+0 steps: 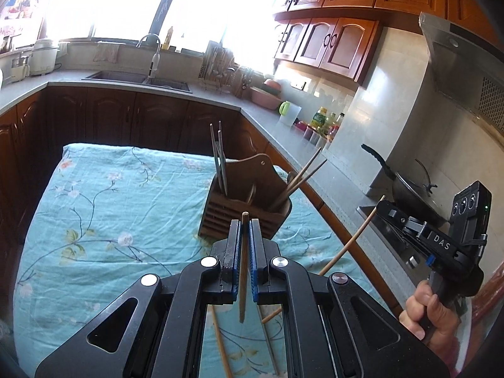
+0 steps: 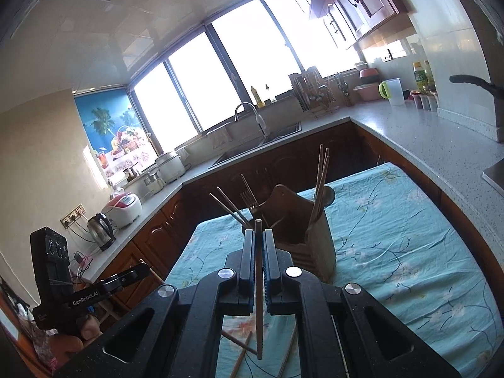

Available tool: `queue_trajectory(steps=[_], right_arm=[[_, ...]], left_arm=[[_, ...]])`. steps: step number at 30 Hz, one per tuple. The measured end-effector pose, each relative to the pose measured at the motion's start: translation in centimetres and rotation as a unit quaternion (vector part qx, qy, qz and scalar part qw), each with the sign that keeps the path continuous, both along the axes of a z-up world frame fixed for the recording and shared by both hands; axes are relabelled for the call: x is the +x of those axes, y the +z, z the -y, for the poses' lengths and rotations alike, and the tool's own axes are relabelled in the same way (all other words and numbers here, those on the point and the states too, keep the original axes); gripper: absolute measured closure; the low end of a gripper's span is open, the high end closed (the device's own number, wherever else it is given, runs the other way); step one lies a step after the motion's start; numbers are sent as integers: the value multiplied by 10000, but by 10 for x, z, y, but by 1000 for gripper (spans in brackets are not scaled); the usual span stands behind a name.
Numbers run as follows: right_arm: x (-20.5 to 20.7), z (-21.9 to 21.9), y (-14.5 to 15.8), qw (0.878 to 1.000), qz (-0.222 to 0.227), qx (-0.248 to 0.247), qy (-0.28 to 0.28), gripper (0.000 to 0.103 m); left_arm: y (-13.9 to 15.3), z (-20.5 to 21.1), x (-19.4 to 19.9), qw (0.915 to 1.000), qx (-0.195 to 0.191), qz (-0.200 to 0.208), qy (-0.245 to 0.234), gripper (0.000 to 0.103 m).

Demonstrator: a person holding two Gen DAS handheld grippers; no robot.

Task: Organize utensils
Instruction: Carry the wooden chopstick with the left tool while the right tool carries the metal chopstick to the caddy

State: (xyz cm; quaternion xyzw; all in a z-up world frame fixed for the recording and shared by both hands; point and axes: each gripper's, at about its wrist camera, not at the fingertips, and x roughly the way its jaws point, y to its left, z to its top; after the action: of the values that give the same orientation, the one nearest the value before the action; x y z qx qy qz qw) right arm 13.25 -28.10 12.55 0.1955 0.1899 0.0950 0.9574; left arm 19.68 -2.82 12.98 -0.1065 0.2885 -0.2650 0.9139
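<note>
Both your grippers pinch a chopstick above the floral cloth.

Your left gripper has its fingers pressed onto a pale wooden chopstick, standing nearly upright between the pads. Your right gripper clamps a darker chopstick the same way. The wooden utensil holder sits at twelve o'clock from each, loose chopsticks at six on the tablecloth.

Kitchen. Grey L-shaped countertop over dark wood base cabinets. Sink set beneath large, overexposed windows. Reddish wall cabinets right of sink; range hood further right.
</note>
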Motion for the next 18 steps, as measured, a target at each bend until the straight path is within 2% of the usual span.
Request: queue_trajectory(steps=[11,18], right_arm=[[8,7,17,9997,193,-78,-86,99],[23,15,39,9989,404,-144,-211,99]], left_arm=[[24,0,13,9995,-31,305,78,99],[48,5,26,9981,-50,604,128,99]])
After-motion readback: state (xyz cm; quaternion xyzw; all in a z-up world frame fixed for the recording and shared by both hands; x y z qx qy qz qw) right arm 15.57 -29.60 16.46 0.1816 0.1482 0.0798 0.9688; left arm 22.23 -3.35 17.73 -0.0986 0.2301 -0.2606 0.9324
